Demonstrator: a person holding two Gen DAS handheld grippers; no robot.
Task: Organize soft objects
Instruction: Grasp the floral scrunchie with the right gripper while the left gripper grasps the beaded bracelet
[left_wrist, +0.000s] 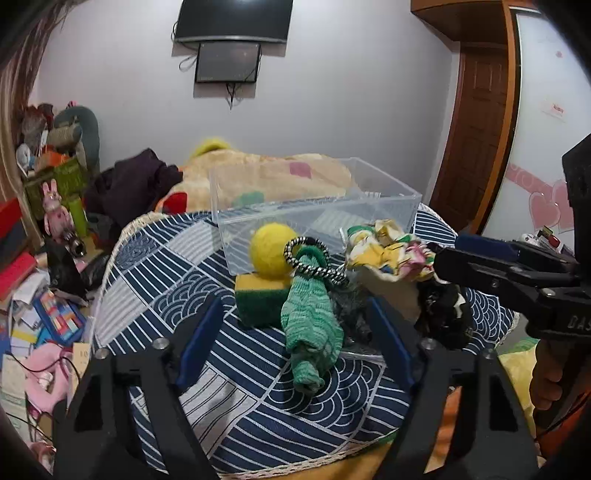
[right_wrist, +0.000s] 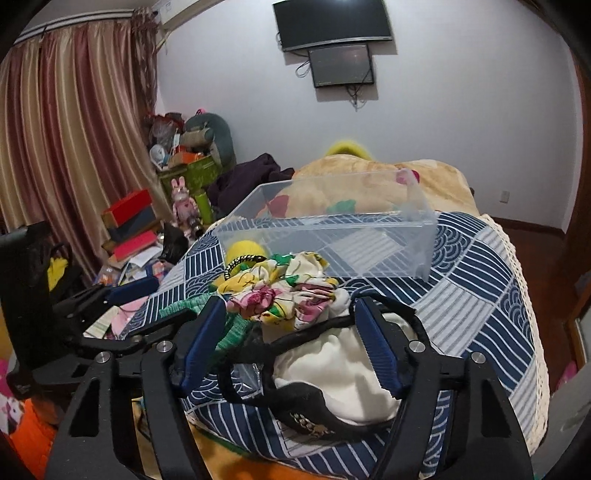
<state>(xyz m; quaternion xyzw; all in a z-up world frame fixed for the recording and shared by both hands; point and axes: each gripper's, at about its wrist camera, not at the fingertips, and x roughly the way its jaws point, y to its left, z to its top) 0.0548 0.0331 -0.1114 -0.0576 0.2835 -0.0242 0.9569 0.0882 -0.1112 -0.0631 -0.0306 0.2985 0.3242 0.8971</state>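
Note:
A clear plastic box (left_wrist: 314, 210) stands empty at the back of a blue patterned cushion (left_wrist: 221, 369). In front of it lie a yellow ball (left_wrist: 269, 254), a yellow-green sponge (left_wrist: 258, 299), a green knitted sock (left_wrist: 314, 325), a black-and-white hair tie (left_wrist: 314, 258), a floral scrunchie (left_wrist: 388, 251) and a white-and-black pouch (right_wrist: 343, 365). My left gripper (left_wrist: 295, 343) is open around the near end of the green sock. My right gripper (right_wrist: 291, 339) is open just above the pouch and the floral scrunchie (right_wrist: 280, 295). The box also shows in the right wrist view (right_wrist: 332, 232).
A beige blanket (left_wrist: 266, 173) lies on the bed behind the box. Clutter of books, boxes and toys (left_wrist: 44, 258) fills the floor to the left. A wooden door (left_wrist: 476, 122) is at the right. The cushion's lace edge (right_wrist: 532, 314) drops off at the right.

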